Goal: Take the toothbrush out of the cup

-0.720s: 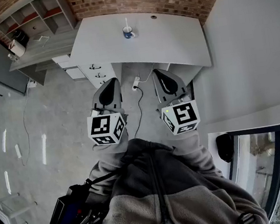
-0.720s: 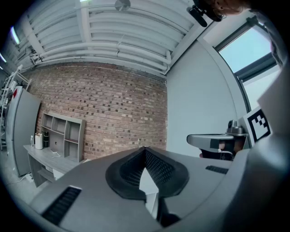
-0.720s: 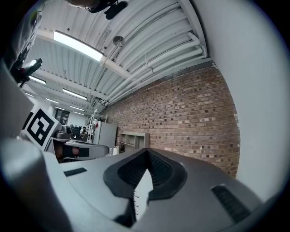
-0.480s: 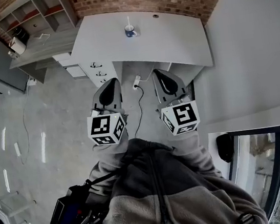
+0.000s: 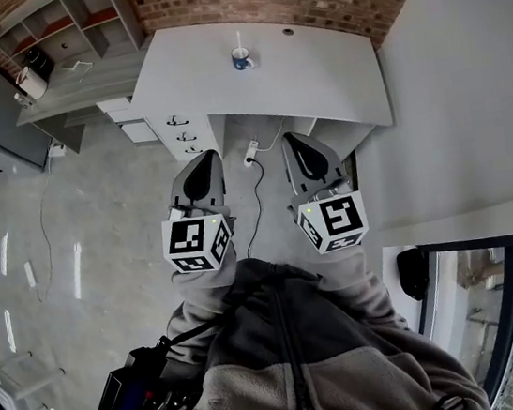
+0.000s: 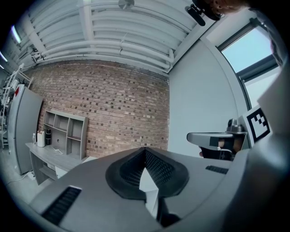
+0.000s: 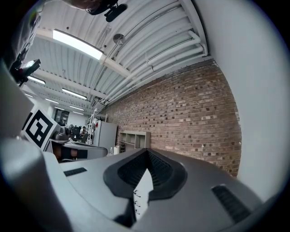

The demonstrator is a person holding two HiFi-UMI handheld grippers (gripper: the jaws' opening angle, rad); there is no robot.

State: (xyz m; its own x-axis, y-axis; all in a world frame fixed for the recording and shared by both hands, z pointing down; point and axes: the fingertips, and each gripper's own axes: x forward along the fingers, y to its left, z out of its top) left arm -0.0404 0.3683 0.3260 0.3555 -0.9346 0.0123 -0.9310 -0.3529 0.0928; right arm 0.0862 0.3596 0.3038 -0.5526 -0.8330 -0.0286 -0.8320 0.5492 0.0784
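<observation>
A blue and white cup (image 5: 241, 58) stands near the far edge of the white desk (image 5: 314, 73), with a white toothbrush (image 5: 237, 40) sticking upright out of it. Both grippers are held over the floor, well short of the desk and far from the cup. My left gripper (image 5: 206, 155) (image 6: 145, 150) has its jaws meeting at the tips with nothing between them. My right gripper (image 5: 288, 136) (image 7: 147, 152) is shut the same way and holds nothing. Neither gripper view shows the cup.
A drawer unit (image 5: 180, 134) stands under the desk's left side. A power strip (image 5: 249, 152) and its cable lie on the floor between the grippers. Grey shelves (image 5: 62, 32) line the brick wall at the left. A grey wall (image 5: 466, 75) runs along the right.
Almost nothing. Both grippers sit slightly lower in the head view, and the desk and cup have shifted a little to the right. Both grippers stay shut.
</observation>
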